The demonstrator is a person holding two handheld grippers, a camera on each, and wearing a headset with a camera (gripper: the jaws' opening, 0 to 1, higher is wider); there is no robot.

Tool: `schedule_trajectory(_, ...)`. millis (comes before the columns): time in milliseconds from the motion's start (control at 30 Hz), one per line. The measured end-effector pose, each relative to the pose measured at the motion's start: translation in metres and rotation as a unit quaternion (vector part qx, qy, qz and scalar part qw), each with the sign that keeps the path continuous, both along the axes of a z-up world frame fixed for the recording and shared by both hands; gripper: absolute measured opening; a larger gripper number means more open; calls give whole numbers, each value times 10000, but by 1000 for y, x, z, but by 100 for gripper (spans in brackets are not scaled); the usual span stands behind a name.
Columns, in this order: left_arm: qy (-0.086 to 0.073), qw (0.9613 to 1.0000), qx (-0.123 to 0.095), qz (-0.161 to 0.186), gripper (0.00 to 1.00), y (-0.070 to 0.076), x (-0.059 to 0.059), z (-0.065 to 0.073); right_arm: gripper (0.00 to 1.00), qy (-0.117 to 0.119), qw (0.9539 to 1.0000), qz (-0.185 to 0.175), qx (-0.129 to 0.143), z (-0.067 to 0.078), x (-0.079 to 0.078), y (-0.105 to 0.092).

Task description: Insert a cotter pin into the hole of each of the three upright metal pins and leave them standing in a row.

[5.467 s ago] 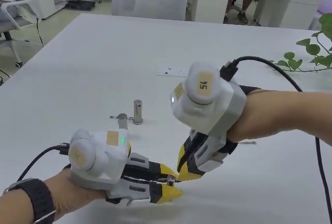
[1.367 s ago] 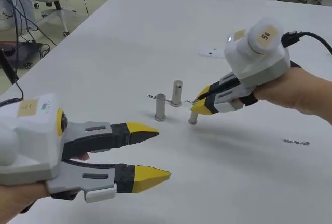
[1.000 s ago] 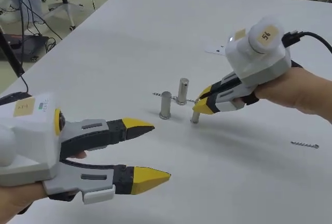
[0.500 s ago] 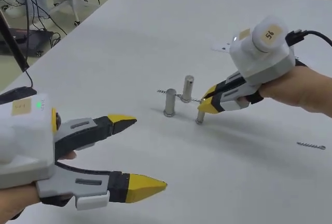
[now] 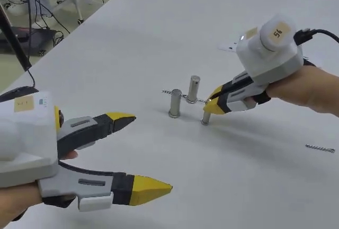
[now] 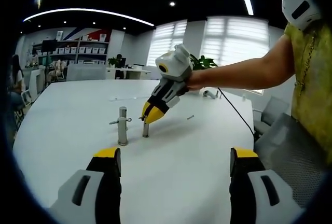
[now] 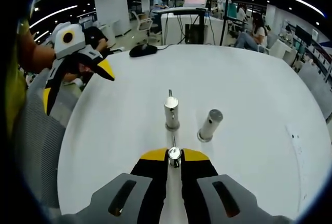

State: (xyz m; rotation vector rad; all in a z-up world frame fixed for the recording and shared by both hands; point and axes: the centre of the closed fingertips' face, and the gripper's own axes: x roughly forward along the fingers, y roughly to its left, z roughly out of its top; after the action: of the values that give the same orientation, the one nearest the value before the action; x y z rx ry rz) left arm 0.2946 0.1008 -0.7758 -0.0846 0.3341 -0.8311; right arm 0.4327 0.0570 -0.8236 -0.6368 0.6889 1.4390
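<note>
Head view: right gripper (image 5: 213, 106) angled down, jaws pinching short silver metal pin (image 5: 205, 119); left gripper (image 5: 151, 153) jaws spread wide; pin hole hidden.

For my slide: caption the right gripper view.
Right gripper shut on a metal pin; cottered pin and bare pin ahead, left gripper open.

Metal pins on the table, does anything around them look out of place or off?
One cotter pin lies loose on the table, well right of the three pins. They form a triangle, not a row: the bare pin stands behind the cottered pin and the held pin in the right gripper's jaws.
</note>
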Motion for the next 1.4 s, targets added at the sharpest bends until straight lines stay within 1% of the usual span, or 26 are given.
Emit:
schedule_trajectory(200, 18, 10000, -2, -6, 86, 1, -2, -1, 9, 9, 10000, 10, 3, -1, 0, 2)
schedule_trajectory(300, 11, 10000, -6, -16, 85, 1, -3, -1, 10, 73, 10000, 18, 11, -1, -2, 2)
schedule_trajectory(367, -1, 10000, 4, -30, 84, 1, -3, -1, 10, 41, 10000, 35, 11, -1, -3, 2)
schedule_trajectory(433, -1, 10000, -4, -37, 83, 1, -4, 0, 11, 76, 9999, 38, 73, 1, -5, 4)
schedule_trajectory(500, 8, 10000, -3, -39, 83, 1, -4, -1, 14, 17, 9999, 28, 104, 3, -3, 4)
schedule_trajectory(567, 7, 10000, -5, -43, 83, 1, -5, -1, 14, 117, 9998, 38, 146, 5, -7, 4)
schedule_trajectory(600, 8, 10000, -4, -46, 83, 1, -5, -1, 15, 61, 9999, 43, 129, 5, -7, 3)
schedule_trajectory(667, 6, 10000, -8, -43, 83, 1, -5, -1, 16, 66, 9999, 43, 116, 4, -7, 2)
schedule_trajectory(767, 4, 10000, -10, -35, 83, 1, -5, 0, 18, 103, 9998, 24, 189, 9, -9, 2)
schedule_trajectory(867, 5, 10000, -12, -42, 83, 1, -5, 0, 19, 108, 9996, -9, 277, 14, -7, 2)
schedule_trajectory(967, 8, 10000, -11, -42, 83, 0, -4, 0, 19, 116, 9992, -28, 384, 23, -8, 1)
schedule_trajectory(1033, 7, 10000, -20, -36, 83, 0, -3, 0, 19, 109, 9988, -62, 483, 29, -7, 0)
schedule_trajectory(1067, 3, 10000, -25, -40, 83, -1, -3, 1, 19, 187, 9981, -108, 584, 33, -7, 0)
schedule_trajectory(1100, 1, 10000, -24, -41, 83, -1, -3, 1, 19, 222, 9971, -183, 702, 39, -4, 0)
schedule_trajectory(1133, -1, 10000, -24, -43, 83, -1, -3, 1, 19, 208, 9962, -254, 810, 44, -2, 0)
schedule_trajectory(1167, -1, 10000, -28, -40, 83, -1, -2, 1, 19, 256, 9945, -360, 950, 51, 1, 0)
schedule_trajectory(1233, -6, 10000, -32, -30, 83, -1, -1, 1, 19, 291, 9901, -558, 1251, 60, 11, 4)
schedule_trajectory(1267, -5, 10000, -37, -25, 83, -1, -1, 1, 19, 217, 9873, -753, 1384, 65, 20, 6)
schedule_trajectory(1333, 0, 10000, -38, -18, 83, -1, 0, 1, 19, -37, 9844, -996, 1447, 66, 35, 8)
schedule_trajectory(1367, 3, 10000, -35, -16, 83, -1, 0, 1, 19, -99, 9835, -1069, 1459, 64, 39, 9)
schedule_trajectory(1400, 8, 10000, -41, -13, 83, -1, 0, 1, 19, -88, 9837, -1114, 1409, 59, 40, 13)
